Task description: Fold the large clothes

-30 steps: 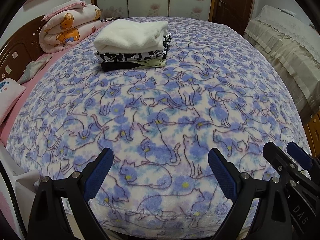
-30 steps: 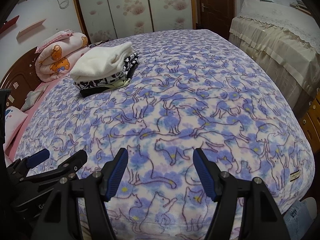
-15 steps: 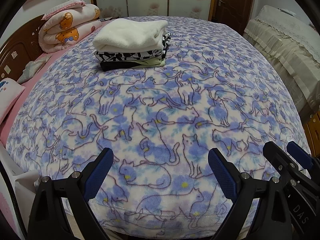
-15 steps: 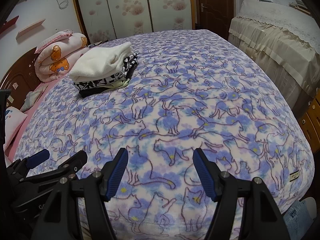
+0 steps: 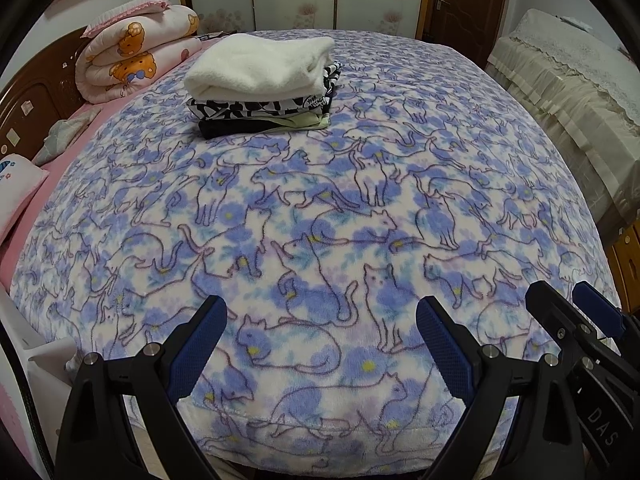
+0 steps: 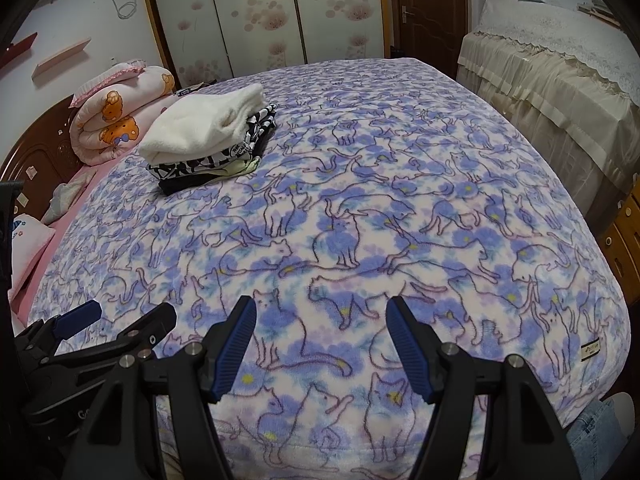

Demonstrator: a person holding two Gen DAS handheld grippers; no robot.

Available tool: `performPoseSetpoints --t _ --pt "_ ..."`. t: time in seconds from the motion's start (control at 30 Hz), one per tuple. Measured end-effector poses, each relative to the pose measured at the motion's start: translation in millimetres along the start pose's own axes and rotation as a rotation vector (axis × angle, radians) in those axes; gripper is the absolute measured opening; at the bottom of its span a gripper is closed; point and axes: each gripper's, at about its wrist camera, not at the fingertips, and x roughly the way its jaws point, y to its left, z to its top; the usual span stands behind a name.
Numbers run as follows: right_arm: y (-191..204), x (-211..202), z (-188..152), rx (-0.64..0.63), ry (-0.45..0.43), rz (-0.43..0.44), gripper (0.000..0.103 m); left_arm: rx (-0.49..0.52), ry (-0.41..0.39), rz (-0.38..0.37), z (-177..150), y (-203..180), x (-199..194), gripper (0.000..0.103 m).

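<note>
From the left wrist view, your left hand-held gripper (image 5: 320,344) hangs over the near edge of the bed (image 5: 500,168) with its jaws apart and nothing between them, only the cat-print blanket (image 5: 320,240) below. The clothes sit in a folded stack (image 5: 264,88) well apart from you, toward the far left of the bed, with a white fleece piece (image 5: 260,62) on top, a black-and-white patterned one under it, and darker ones at the bottom. No unfolded garment shows on the bed, so the risk is that you reach for the wrong thing: if you lower here, the pads are likely to pinch the blanket and drag it. The top fleece looks thick and soft, and a careless pull at one corner could tip the stack or undo its folds. From the right wrist view, your right hand-held gripper (image 6: 320,344) is also spread wide and empty, just beside the left one (image 6: 104,328), which shows at the lower left edge. With the two so close together, a sideways swing toward the stack could knock one against the other. The rolled bear-print quilt (image 6: 116,120) lies just behind the stack, so a long reach past it may snag that as well
</note>
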Motion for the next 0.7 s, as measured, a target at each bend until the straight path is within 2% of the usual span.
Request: performPoseSetpoints --t 0.7 --pt "-0.1 -0.1 -0.7 -0.001 -0.001 0.002 0.068 0.003 0.005 -0.007 -1.9 0.4 2.0 0.095"
